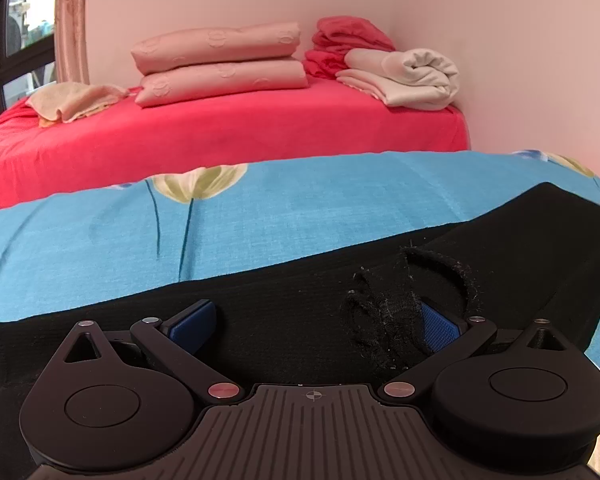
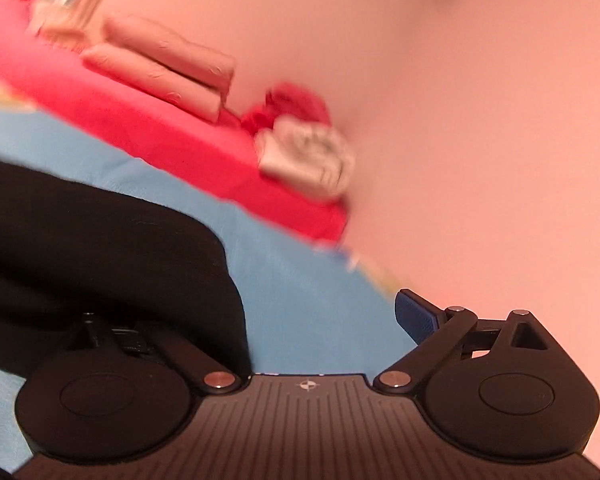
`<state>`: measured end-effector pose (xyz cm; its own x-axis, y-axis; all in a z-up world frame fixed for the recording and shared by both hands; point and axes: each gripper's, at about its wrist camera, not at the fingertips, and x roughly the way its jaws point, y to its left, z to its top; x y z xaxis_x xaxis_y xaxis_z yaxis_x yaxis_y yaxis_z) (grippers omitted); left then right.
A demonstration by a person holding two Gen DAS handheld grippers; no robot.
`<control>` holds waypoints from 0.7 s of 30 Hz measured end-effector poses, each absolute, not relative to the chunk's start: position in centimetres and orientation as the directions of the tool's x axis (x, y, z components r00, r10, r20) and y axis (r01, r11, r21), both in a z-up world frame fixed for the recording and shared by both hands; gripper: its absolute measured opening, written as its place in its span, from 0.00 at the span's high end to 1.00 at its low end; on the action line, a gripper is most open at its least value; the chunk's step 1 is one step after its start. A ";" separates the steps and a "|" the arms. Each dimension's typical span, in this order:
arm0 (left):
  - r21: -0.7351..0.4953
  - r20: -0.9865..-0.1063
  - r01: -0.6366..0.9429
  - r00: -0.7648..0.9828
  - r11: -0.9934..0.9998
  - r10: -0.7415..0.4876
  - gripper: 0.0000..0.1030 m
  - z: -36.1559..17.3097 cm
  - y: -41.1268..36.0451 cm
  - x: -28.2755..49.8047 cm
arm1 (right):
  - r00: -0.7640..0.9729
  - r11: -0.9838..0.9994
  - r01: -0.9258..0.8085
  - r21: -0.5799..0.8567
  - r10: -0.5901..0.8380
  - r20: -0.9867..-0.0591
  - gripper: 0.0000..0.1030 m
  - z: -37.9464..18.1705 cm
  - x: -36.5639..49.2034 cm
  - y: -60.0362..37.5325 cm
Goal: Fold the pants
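Lying behind pants (image 1: 284,300): stacked pillows (image 1: 220,62).

A bedroom: red-sheeted bed (image 1: 220,136) stacked with folded blankets (image 1: 220,62).

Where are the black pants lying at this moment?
In the left wrist view the black pants lie on the blue flowered bedsheet, directly under the open left hand-held gripper, with the red bed behind.

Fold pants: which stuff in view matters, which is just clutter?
Job:
black pants
left gripper, open over them
right gripper, open
blue floral sheet under the pants

Clutter:
pink pillows
red clothes pile
white blanket
red sheet
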<state>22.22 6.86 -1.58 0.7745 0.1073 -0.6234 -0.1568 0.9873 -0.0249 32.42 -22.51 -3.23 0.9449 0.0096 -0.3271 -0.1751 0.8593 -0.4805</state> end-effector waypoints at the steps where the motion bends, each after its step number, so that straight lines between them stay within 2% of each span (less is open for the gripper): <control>1: -0.027 -0.623 -0.155 0.775 0.988 0.105 0.00 -1.6 6.9 22.2 | 0.951 0.837 -0.166 -0.522 -0.004 -0.309 0.07 -3.6 31.8 -22.3; 3: -0.029 -0.624 -0.155 0.775 0.988 0.103 0.00 -1.6 6.9 22.3 | 0.971 0.782 -0.126 -0.610 -0.028 -0.238 0.07 -4.2 29.5 -21.9; 5: -0.028 -0.623 -0.152 0.775 0.988 0.102 0.00 -1.6 6.9 22.3 | 0.972 0.816 -0.115 -0.567 -0.025 -0.233 0.07 -3.8 29.4 -22.5; 8: -0.030 -0.626 -0.150 0.774 0.988 0.098 0.00 -1.6 7.0 22.3 | 0.927 0.824 -0.195 -0.532 -0.023 -0.375 0.09 -4.3 31.2 -22.6; 10: -0.034 -0.626 -0.151 0.774 0.988 0.097 0.00 -1.6 7.1 22.3 | 0.911 0.812 -0.246 -0.529 0.008 -0.411 0.10 -3.2 31.7 -22.5; 13: -0.035 -0.625 -0.151 0.774 0.988 0.096 0.00 -1.7 7.1 22.3 | 0.841 0.800 -0.378 -0.465 0.087 -0.533 0.10 -1.7 30.3 -23.5; 15: -0.039 -0.625 -0.150 0.775 0.988 0.093 0.00 -1.7 7.1 22.3 | 0.825 0.806 -0.393 -0.442 0.096 -0.558 0.09 -0.9 29.0 -24.7; 18: -0.039 -0.624 -0.150 0.776 0.988 0.093 0.00 -1.7 7.0 22.4 | 0.802 0.891 -0.375 -0.258 0.172 -0.572 0.06 0.8 28.3 -27.7; 21: -0.039 -0.625 -0.150 0.775 0.988 0.093 0.00 -1.7 7.1 22.4 | 0.764 0.938 -0.332 0.095 0.327 -0.557 0.03 2.2 30.0 -31.1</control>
<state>22.35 7.06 -1.73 0.7753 0.0930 -0.6247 -0.1501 0.9879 -0.0391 30.02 -31.11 2.19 0.7637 0.3268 -0.5567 -0.3320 0.9384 0.0955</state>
